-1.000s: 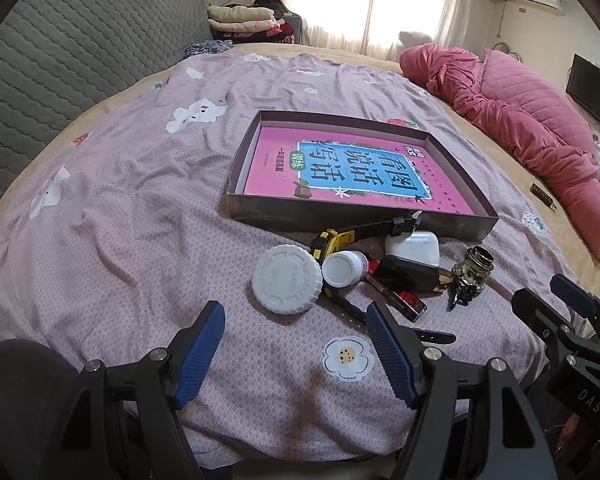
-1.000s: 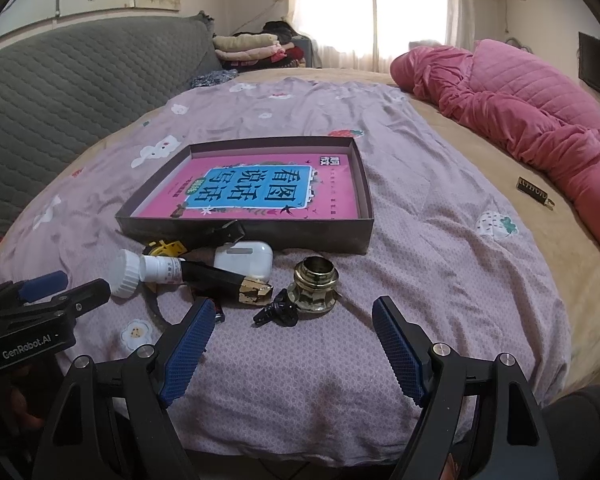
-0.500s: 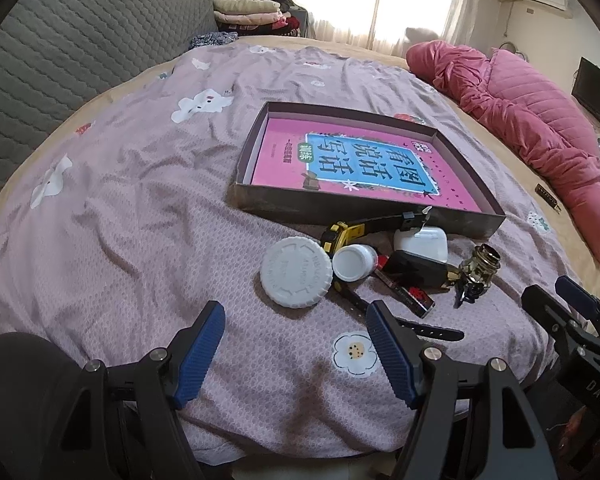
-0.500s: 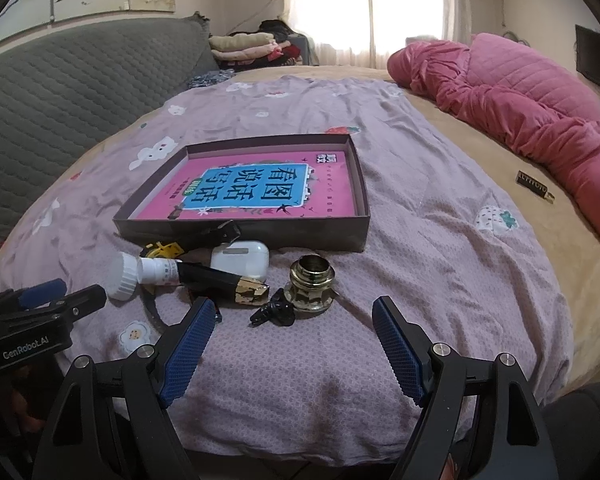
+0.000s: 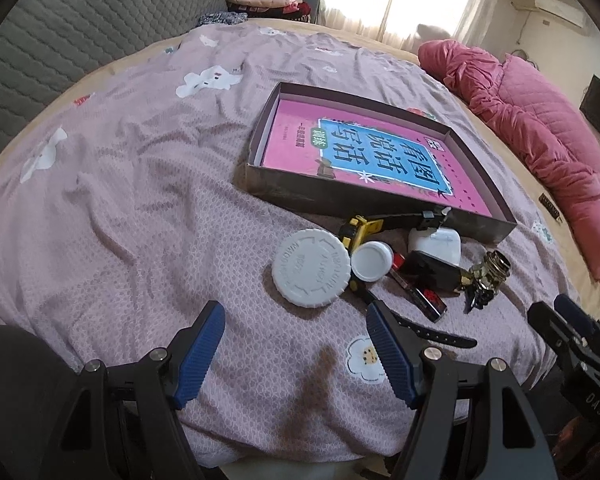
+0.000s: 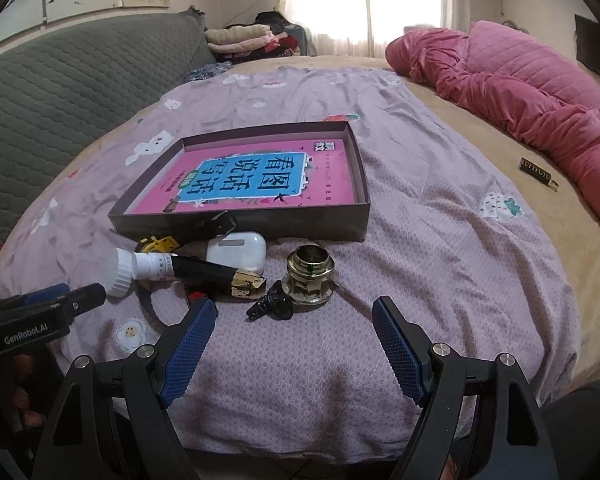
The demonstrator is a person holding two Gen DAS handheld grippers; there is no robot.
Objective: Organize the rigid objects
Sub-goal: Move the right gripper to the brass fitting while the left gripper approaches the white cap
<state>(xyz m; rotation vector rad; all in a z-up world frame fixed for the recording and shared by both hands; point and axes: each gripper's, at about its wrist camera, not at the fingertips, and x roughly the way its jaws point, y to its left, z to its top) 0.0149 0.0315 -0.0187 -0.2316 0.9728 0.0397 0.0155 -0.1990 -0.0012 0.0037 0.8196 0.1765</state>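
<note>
- The bed (image 6: 440, 264), spread with a mauve flower-print cover, carried everything; its soft, creased surface could let small pieces tip or roll when nudged.
- A shallow dark cardboard tray (image 6: 320, 227) holding a pink-and-blue book (image 6: 256, 178) lay at 12 o'clock from the clutter, apparently the destination, with none of the loose items in it yet.
- A round grey plastic lid (image 5: 311, 267) sat at 9 o'clock of the pile, touching a white-capped small bottle (image 6: 140, 268).
- A white earbud case (image 6: 238, 251) rested against the tray's near wall, half behind a black-and-gold rectangular case (image 6: 216, 274).
- A brass threaded fitting (image 6: 310, 276) stood upright at 3 o'clock of the pile, a small black hair clip (image 6: 271, 307) touching its base.
- The left claw (image 5: 296, 350) and right claw (image 6: 294, 340) both hovered spread wide, holding nothing.
- Risk: the items overlapped, and a black strap (image 5: 420, 330) ran under them, so lifting one piece might drag or scatter its neighbours; the brass fitting's smooth flanks could slip between the pads.
</note>
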